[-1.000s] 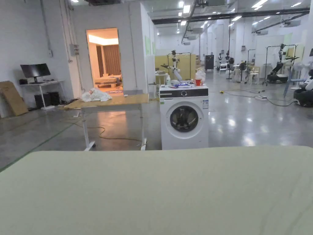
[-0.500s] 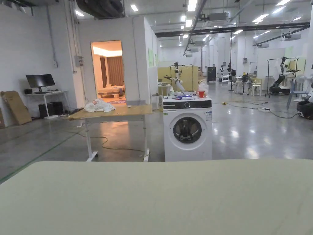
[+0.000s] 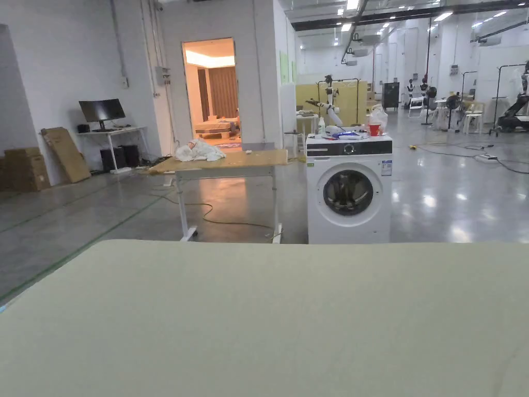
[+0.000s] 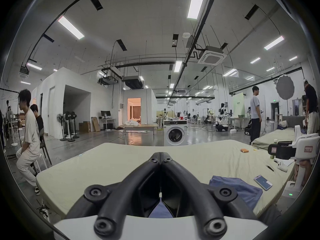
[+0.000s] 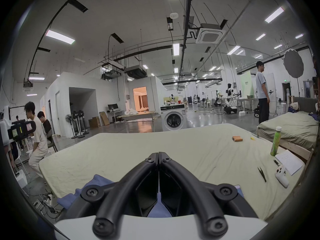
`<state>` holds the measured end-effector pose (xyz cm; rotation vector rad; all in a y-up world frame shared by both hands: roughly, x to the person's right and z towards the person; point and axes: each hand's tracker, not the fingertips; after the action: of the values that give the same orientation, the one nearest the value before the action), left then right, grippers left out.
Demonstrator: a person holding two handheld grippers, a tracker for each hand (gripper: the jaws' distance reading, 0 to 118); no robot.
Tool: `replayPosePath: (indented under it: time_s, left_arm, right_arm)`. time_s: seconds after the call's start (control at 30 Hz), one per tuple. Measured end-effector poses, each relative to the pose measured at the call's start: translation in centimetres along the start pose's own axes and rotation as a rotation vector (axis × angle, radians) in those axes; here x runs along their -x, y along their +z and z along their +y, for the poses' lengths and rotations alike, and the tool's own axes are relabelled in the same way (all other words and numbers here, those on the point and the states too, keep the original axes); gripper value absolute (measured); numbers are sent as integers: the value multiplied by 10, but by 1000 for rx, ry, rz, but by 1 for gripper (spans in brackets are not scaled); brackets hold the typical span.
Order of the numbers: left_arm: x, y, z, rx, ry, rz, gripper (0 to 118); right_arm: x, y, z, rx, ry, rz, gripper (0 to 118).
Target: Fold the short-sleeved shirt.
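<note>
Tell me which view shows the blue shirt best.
The left gripper view: the blue shirt lies crumpled on the mattress beside the phone, mostly unobstructed. In the right gripper view the right gripper hides most of it. The head view looks across bare mattress, away from it.

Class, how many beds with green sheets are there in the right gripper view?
2: the near bed, spread across the foreground; the second bed, beside it at the right edge. More may be hidden.
</note>
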<state>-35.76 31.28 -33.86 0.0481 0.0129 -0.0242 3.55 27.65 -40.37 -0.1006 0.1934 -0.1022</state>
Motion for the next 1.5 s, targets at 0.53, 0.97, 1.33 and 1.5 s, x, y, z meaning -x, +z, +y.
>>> replayPosePath:
  time_s: [0.53,0.97,1.33,1.5]
  left_arm:
    - [59,-206,-144,586,137,-34,60]
    - [58,-302,-237,934,137,-68,14]
    - [49,-317,-242,1044,59,-103,2]
    - [54,-320,-240,1070,87,-112,2]
  right_arm:
    - [-23,3,-24,105,-23,-44,0]
    - [-60,0,-46,215,-68,-172,0]
    - [-107,-139,-43,411,-25,-27,48]
    - [-139,-267,-72,816,-107,-86,82]
